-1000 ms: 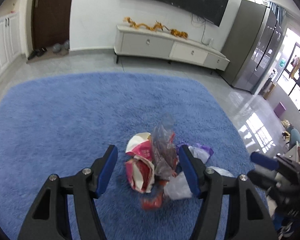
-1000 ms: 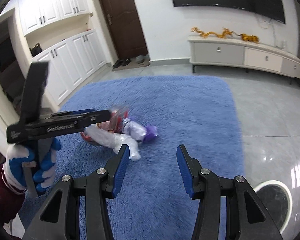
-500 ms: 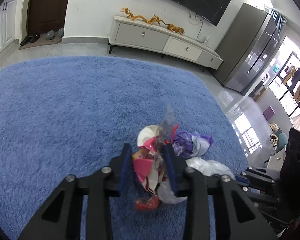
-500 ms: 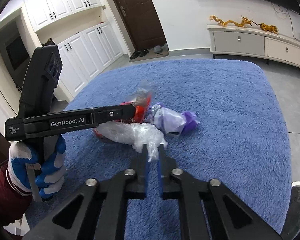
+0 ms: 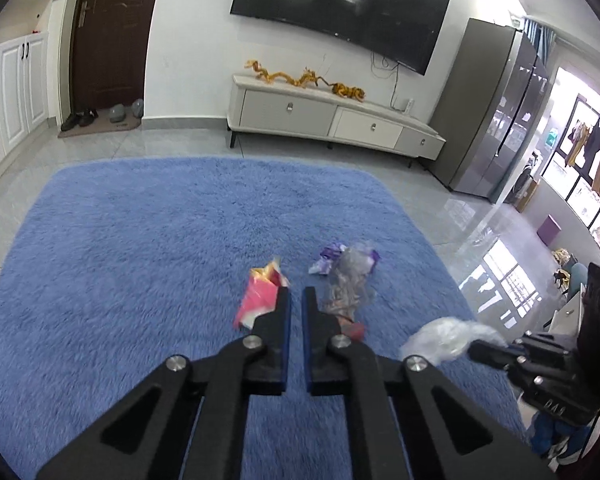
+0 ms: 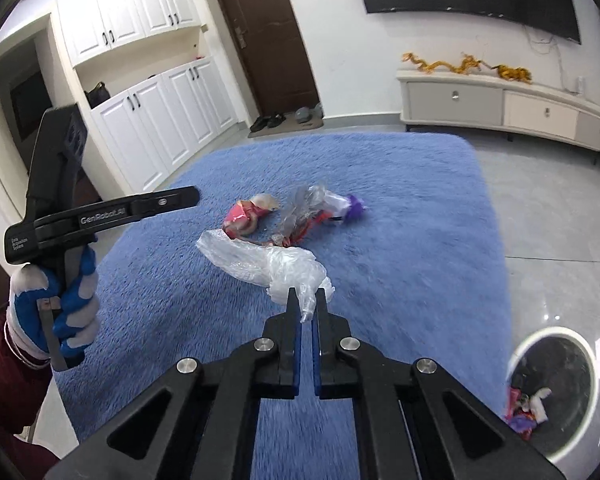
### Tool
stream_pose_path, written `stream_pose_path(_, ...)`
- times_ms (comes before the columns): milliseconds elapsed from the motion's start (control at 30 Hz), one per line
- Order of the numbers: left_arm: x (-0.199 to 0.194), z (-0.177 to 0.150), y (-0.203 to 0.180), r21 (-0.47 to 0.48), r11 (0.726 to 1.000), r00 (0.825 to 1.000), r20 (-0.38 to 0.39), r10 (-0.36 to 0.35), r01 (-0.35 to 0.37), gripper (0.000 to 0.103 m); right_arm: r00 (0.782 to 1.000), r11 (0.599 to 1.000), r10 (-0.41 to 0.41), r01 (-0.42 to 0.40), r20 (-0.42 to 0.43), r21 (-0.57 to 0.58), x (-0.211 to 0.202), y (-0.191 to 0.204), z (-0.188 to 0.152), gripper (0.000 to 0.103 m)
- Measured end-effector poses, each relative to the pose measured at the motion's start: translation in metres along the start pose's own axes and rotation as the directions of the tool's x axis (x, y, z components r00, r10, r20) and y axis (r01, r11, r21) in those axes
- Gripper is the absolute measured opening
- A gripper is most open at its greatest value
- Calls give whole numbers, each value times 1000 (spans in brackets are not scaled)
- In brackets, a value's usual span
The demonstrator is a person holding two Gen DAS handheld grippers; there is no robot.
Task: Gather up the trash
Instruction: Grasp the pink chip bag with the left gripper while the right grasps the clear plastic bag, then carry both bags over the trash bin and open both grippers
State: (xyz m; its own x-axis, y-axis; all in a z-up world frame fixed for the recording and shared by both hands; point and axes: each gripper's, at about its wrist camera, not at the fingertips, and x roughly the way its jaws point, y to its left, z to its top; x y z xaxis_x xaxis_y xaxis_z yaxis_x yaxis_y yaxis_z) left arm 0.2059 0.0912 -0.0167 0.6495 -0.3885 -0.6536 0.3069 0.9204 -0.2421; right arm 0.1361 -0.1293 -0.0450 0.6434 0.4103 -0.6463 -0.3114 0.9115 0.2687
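Rug (image 6: 400,208) carries the leftover wrappers (image 6: 300,216). Bin (image 6: 552,392) sits on the floor, low and right of the right tool (image 6: 306,300), which grips a clear bag (image 6: 260,256). Left tool (image 5: 296,300) is clenched, apparently on nothing.

A home living room: wall television (image 5: 340,12), low media cabinet (image 5: 332,120), blue rug (image 5: 180,240), shoes (image 5: 78,118) by the door (image 5: 108,32)

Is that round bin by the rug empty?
No. The bin already holds crumpled wrappers, red, purple and white, against its dark inside.
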Motion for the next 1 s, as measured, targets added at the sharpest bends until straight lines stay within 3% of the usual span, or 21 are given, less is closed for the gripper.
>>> stream_pose_path(267, -38, -9, -18, 25, 1000, 999, 45, 9, -10, 3, 996, 998, -56, 53, 76, 37, -54, -5, -11, 4)
stream_pose_path(467, -35, -9, -21, 31, 999, 998, 49, 39, -40, 8, 991, 995, -82, 75, 107, 67, -76, -15, -21, 4)
stream_pose_path(500, -29, -8, -21, 32, 998, 998, 43, 54, -56, 11, 990, 994, -86, 77, 110, 78, -77, -18, -22, 4)
stream_pose_path(567, -18, -6, -18, 26, 997, 996, 38, 77, -78, 54, 989, 992, -92, 81, 112, 92, -79, -24, -23, 4)
stream_pose_path(600, -11, -5, -15, 19, 996, 995, 41, 87, -88, 61, 989, 991, -97, 86, 113, 99, -79, -27, -24, 4)
stream_pose_path(1000, 93, 2, 13, 10, 990, 985, -94, 144, -143, 57, 983, 971, -166, 148, 80, 187, -69, -72, -22, 4)
